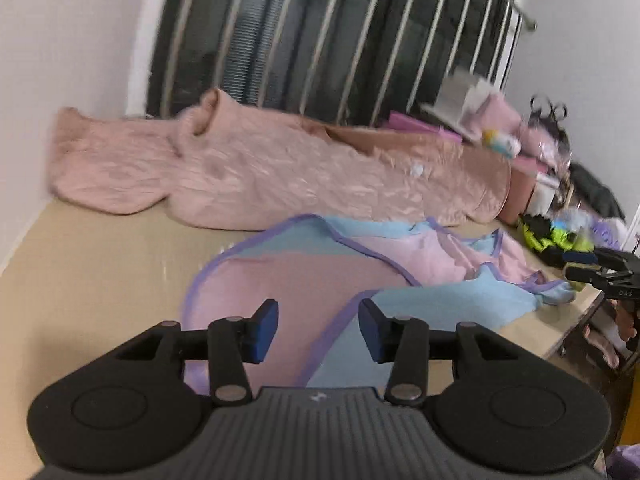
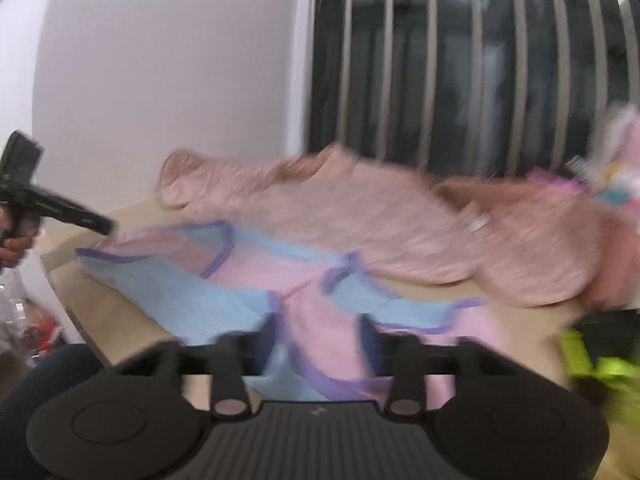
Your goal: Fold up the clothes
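A tan counter (image 1: pixel 92 264) below a barred window (image 1: pixel 320 32) carries a pink blanket (image 1: pixel 248 172) and a pink-and-blue garment (image 1: pixel 304 276). The left hand-held gripper (image 1: pixel 318 330) and right hand-held gripper (image 2: pixel 316 344) hover over the garment, fingers spread, holding nothing.

Barred window (image 1: pixel 340 32), tan table (image 1: pixel 88 264), white wall (image 2: pixel 160 60)

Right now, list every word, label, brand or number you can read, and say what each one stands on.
"DAS": small pale letters on the right tool, at the edge of the left wrist view; blurred, so uncertain.
A small pale emblem, no letters, on the ridged body of the left tool.
The white tag on the pink fleece blanket is too blurred to read.
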### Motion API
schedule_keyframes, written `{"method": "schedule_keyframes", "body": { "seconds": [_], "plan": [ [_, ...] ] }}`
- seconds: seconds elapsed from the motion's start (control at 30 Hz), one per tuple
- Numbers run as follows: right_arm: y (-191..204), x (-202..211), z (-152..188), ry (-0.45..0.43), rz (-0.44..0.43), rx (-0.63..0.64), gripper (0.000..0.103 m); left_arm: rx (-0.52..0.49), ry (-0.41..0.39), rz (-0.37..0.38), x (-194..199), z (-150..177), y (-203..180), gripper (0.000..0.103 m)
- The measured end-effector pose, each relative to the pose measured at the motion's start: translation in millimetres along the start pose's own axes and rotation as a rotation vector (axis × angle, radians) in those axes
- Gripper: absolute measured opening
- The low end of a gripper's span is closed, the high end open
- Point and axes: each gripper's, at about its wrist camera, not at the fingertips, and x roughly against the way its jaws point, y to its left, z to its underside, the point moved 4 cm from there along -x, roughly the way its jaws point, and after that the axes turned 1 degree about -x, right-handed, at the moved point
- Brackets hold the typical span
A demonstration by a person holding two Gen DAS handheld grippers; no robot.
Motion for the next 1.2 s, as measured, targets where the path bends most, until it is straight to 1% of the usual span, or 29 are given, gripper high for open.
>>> {"method": "schedule_keyframes", "body": {
  "seconds": [0.07, 0.1, 0.17, 0.23, 0.3, 0.33, 0.37, 0.4, 0.43, 0.47, 0.5, 0.53, 0.6, 0.63, 0.77, 0.8, 0.83, 0.9, 0.93, 0.97, 1.0, 1.03, 1.07, 1.1, 1.13, 1.17, 1.2],
  "plan": [
    [-12.9, 18.0, 12.7, 0.034, 0.045, -0.025, 0.054, 0.01, 0.008, -0.01, 6.5, 9.3, 3.2, 0.049],
    [-17.2, 21.6, 19.7, 0.056, 0.045, -0.041, 0.054, 0.011, 0.013, -0.017, 8.0, 13.5, 4.1, 0.049],
    [-21.6, 20.5, 30.1, 0.089, 0.041, -0.06, 0.053, -0.016, 0.035, -0.047, -2.6, 15.6, 0.3, 0.049],
    [-18.6, 15.7, 35.4, 0.101, 0.048, -0.034, 0.053, -0.052, 0.047, -0.053, -10.9, 17.5, -4.6, 0.048],
    [-18.9, 11.5, 36.8, 0.095, 0.048, -0.037, 0.053, -0.062, 0.064, -0.064, -12.8, 23.2, -5.3, 0.036],
    [-19.4, 9.2, 37.2, 0.092, 0.047, -0.042, 0.053, -0.063, 0.073, -0.076, -13.5, 26.1, -5.1, 0.014],
    [-20.0, 6.9, 37.7, 0.089, 0.045, -0.047, 0.052, -0.06, 0.08, -0.092, -13.7, 28.8, -4.2, 0.004],
    [-20.5, 4.6, 38.9, 0.092, 0.038, -0.054, 0.042, -0.041, 0.076, -0.123, -12.4, 30.9, -0.3, 0.004],
    [-21.0, 2.2, 40.4, 0.098, 0.029, -0.063, 0.027, -0.023, 0.068, -0.14, -10.9, 31.5, 2.9, 0.003],
    [-22.4, -1.3, 41.2, 0.119, 0.019, -0.075, 0.005, -0.021, 0.068, -0.147, -9.8, 31.5, 4.9, 0.002],
    [-22.9, -4.7, 40.7, 0.149, 0.01, -0.082, 0.002, -0.018, 0.067, -0.155, -8.7, 31.5, 7.0, 0.002],
    [-21.7, -5.5, 38.8, 0.168, -0.004, -0.071, 0.002, -0.019, 0.067, -0.163, -7.7, 31.3, 8.6, 0.002],
    [-23.7, -2.0, 27.9, 0.168, -0.021, -0.047, 0.002, -0.048, 0.073, -0.177, -6.8, 29.0, 8.8, 0.002],
    [-29.4, -3.9, 22.0, 0.163, -0.011, -0.054, 0.002, -0.057, 0.074, -0.178, -6.7, 27.8, 9.6, 0.002],
    [-58.2, -16.7, -1.6, 0.137, 0.049, -0.102, 0.002, -0.069, 0.082, -0.167, -11.4, 26.0, 10.7, 0.003],
    [-62.2, -26.4, -4.3, 0.148, 0.072, -0.096, 0.003, -0.077, 0.077, -0.169, -11.8, 26.5, 9.8, 0.004],
    [-61.3, -38.5, -2.7, 0.168, 0.115, -0.071, 0.003, -0.083, 0.073, -0.17, -12.1, 27.0, 8.9, 0.004],
    [-57.0, -62.5, 2.5, 0.21, 0.213, -0.013, 0.021, -0.063, 0.075, -0.183, -10.8, 27.2, 9.7, 0.007],
    [-52.3, -67.7, 5.7, 0.219, 0.24, 0.025, 0.027, -0.05, 0.076, -0.193, -9.2, 27.3, 10.9, 0.009],
    [-46.7, -70.5, 9.1, 0.223, 0.259, 0.066, 0.036, -0.038, 0.077, -0.202, -7.3, 27.3, 11.8, 0.01],
    [-41.1, -73.4, 12.4, 0.227, 0.278, 0.108, 0.037, -0.034, 0.075, -0.211, -3.4, 26.9, 11.0, 0.011],
    [-38.1, -68.9, 12.9, 0.221, 0.283, 0.116, 0.039, -0.037, 0.064, -0.211, 1.3, 26.0, 9.3, 0.013],
    [-35.9, -62.1, 12.5, 0.212, 0.283, 0.112, 0.04, -0.04, 0.051, -0.209, 6.0, 25.1, 7.3, 0.019],
    [-35.1, -52.2, 10.3, 0.194, 0.288, 0.091, 0.041, -0.041, 0.036, -0.197, 9.8, 24.0, 4.4, 0.023],
    [-35.2, -42.6, 9.0, 0.177, 0.284, 0.056, 0.041, -0.04, 0.023, -0.18, 11.4, 22.7, 1.6, 0.034],
    [-35.5, -33.5, 8.3, 0.162, 0.276, 0.019, 0.041, -0.042, 0.013, -0.164, 11.9, 21.6, -1.3, 0.038],
    [-36.3, -28.0, 9.7, 0.16, 0.252, -0.03, 0.041, -0.05, 0.015, -0.153, 8.1, 21.5, -4.4, 0.038]
  ]
}}
